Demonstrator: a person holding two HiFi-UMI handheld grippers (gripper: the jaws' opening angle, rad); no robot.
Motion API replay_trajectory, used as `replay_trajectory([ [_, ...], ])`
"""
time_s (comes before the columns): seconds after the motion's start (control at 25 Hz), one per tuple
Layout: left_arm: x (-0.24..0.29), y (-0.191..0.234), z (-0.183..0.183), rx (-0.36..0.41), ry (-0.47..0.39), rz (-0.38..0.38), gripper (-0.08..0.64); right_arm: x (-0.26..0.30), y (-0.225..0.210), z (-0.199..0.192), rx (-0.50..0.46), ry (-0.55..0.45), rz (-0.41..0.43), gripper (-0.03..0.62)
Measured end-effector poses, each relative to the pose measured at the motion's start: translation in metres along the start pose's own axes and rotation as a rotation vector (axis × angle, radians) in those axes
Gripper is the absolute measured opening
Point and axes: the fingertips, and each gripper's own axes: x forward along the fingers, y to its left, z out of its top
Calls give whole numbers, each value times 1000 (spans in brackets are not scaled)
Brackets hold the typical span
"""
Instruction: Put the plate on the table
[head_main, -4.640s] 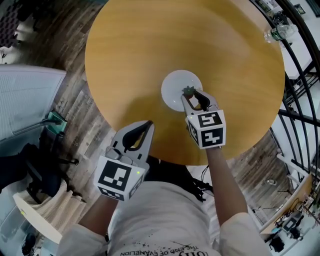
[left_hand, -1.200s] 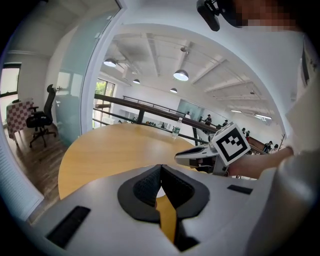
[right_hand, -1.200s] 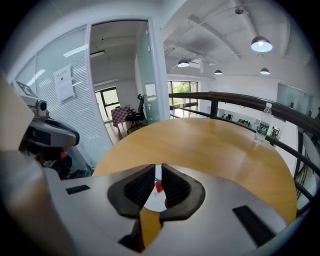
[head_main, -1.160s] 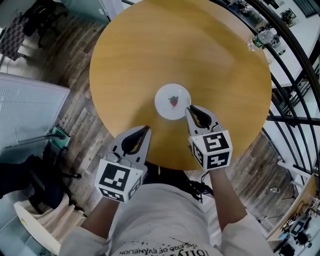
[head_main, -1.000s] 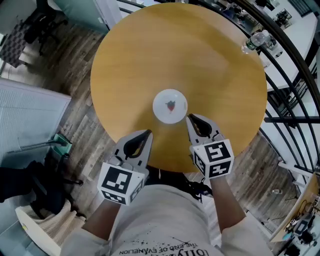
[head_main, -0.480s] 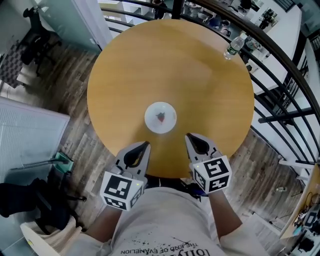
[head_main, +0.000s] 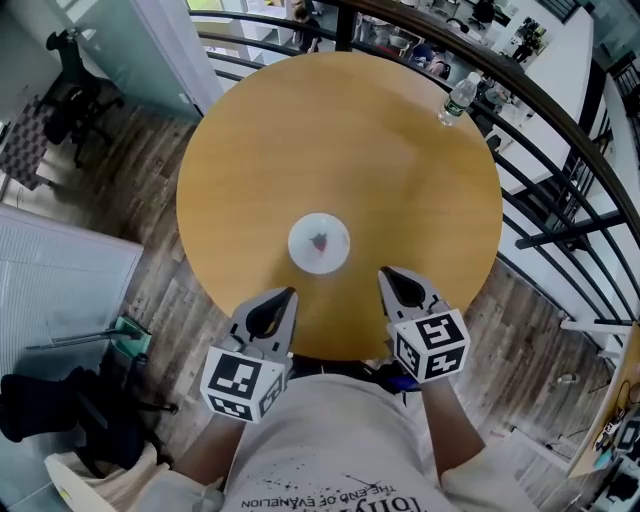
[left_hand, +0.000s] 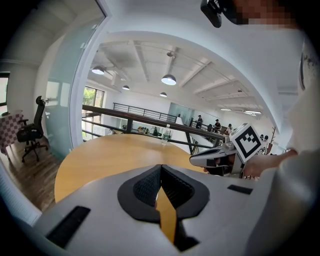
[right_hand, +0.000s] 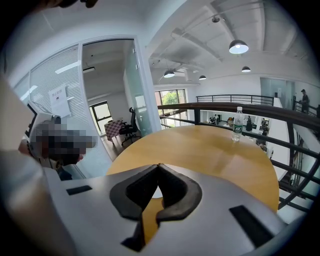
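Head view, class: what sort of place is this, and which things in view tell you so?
Probably an open-plan office on an upper floor: a black railing curves behind the round wooden table, an office chair stands by a glass partition, and pendant lamps hang overhead.

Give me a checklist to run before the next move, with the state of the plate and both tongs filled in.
1. Plate flat on the table: ok, it lies near the middle.
2. Small red item centred on the plate: ok. What it is: cannot tell.
3. Right tongs free of the plate: ok, jaws together, nothing between them, apart from the plate at the table's near edge.
4. Left tongs free: ok, jaws together, nothing held, also at the near edge.
5. Bottle out of the way: ok, it stands upright at the far edge, well apart from the plate.
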Motion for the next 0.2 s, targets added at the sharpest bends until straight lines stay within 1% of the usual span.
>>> replay_trajectory([
  [0.2, -3, -1, 0, 1, -3, 4, 23, -4, 4, 3, -3, -10, 7, 25],
])
